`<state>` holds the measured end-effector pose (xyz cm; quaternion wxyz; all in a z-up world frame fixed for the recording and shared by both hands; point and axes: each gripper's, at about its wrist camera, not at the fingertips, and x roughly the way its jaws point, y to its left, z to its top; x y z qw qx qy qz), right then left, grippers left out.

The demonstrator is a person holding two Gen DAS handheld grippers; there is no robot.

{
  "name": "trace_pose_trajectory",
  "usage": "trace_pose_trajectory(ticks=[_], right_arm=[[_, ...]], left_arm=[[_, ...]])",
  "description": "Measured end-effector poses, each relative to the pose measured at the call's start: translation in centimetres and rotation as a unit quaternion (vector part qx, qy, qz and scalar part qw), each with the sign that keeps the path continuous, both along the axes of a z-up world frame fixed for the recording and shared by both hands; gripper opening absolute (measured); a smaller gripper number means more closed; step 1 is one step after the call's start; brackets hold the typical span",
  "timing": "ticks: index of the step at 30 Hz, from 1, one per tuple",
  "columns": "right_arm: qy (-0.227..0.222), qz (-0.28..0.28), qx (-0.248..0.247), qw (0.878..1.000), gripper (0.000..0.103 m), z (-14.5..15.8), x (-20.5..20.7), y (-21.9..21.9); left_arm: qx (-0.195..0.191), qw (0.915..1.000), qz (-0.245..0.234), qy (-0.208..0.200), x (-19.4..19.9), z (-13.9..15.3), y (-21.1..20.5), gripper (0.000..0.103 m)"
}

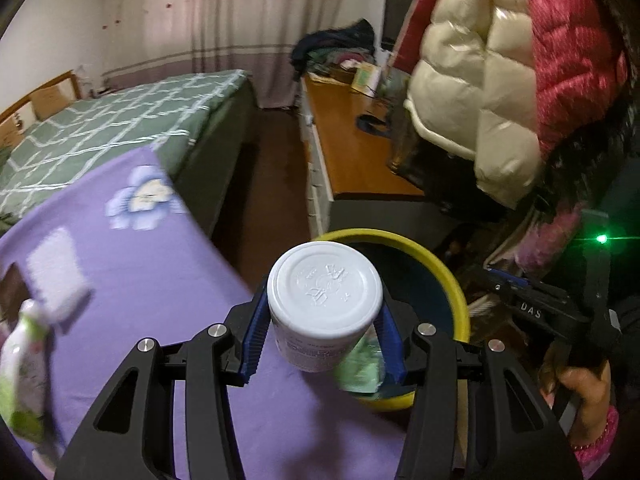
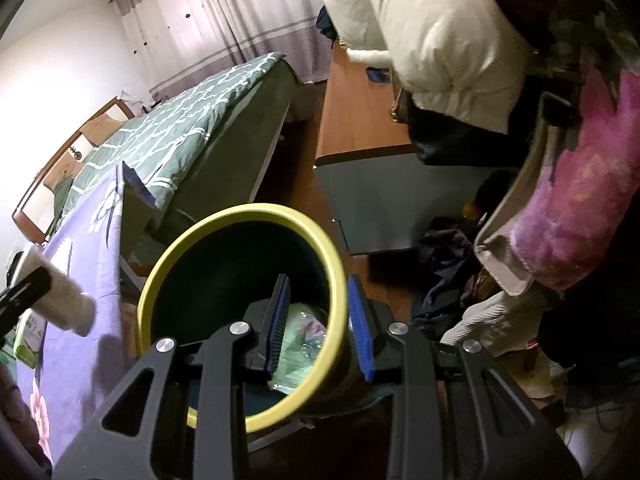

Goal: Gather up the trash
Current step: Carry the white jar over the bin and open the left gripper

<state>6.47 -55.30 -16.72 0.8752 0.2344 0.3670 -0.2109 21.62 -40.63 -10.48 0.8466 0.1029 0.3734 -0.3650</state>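
My left gripper (image 1: 324,344) is shut on a white plastic bottle (image 1: 324,300), its base facing the camera, held over the edge of the purple-covered table (image 1: 152,280) just left of the bin. The bin (image 1: 448,276) is dark with a yellow rim. My right gripper (image 2: 320,328) is shut on the bin's yellow rim (image 2: 240,216), one finger inside and one outside. Green crumpled plastic trash (image 2: 304,332) lies inside the bin. The white bottle (image 2: 60,300) shows at the left of the right wrist view.
A green-and-white packet (image 1: 24,364) and a white paper piece (image 1: 56,268) lie on the purple cloth. A bed with green checked cover (image 1: 112,120) stands behind. A wooden desk (image 1: 352,140) is on the right. Clothes lie on the floor (image 2: 452,256).
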Motion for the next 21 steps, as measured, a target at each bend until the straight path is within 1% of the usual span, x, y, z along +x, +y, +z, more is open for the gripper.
trace_pose_trajectory(ticks=[1,3,9,10,12,14,17,21], right_arm=[[0.0,-0.002,-0.002,1.0,0.033,0.0,-0.3,-0.2],[0.001,-0.006,-0.005,1.0,0.036,0.0,-0.5,-0.5],[0.001,-0.011,-0.007,1.0,0.036,0.0,-1.4,-1.1],[0.001,-0.011,-0.006,1.0,0.036,0.0,-1.5,-1.2],[0.0,-0.01,-0.006,1.0,0.037,0.0,-1.6,-1.2],[-0.001,-0.009,-0.007,1.0,0.037,0.2,-1.7,-1.1],[-0.004,-0.005,-0.009,1.0,0.039,0.5,-1.8,-0.7],[-0.01,0.001,-0.015,1.0,0.04,1.2,-2.1,0.2]], left_arm=[[0.003,1.0,-0.006,0.003,-0.1,-0.3,-0.9,0.048],[0.009,0.9997,-0.018,0.011,-0.4,-1.1,-2.6,0.048],[0.035,0.9985,-0.036,0.023,-1.0,-3.3,-6.1,0.049],[0.037,0.9984,-0.035,0.024,-1.1,-3.6,-6.3,0.05],[0.039,0.9986,-0.027,0.021,-1.1,-3.8,-6.4,0.08],[0.035,0.9992,-0.015,0.006,-1.4,-3.4,-5.9,0.082],[0.027,0.9996,-0.006,0.0,-1.6,-2.4,-4.4,0.083],[0.004,0.9996,0.023,-0.016,-2.1,-0.3,-0.6,0.09]])
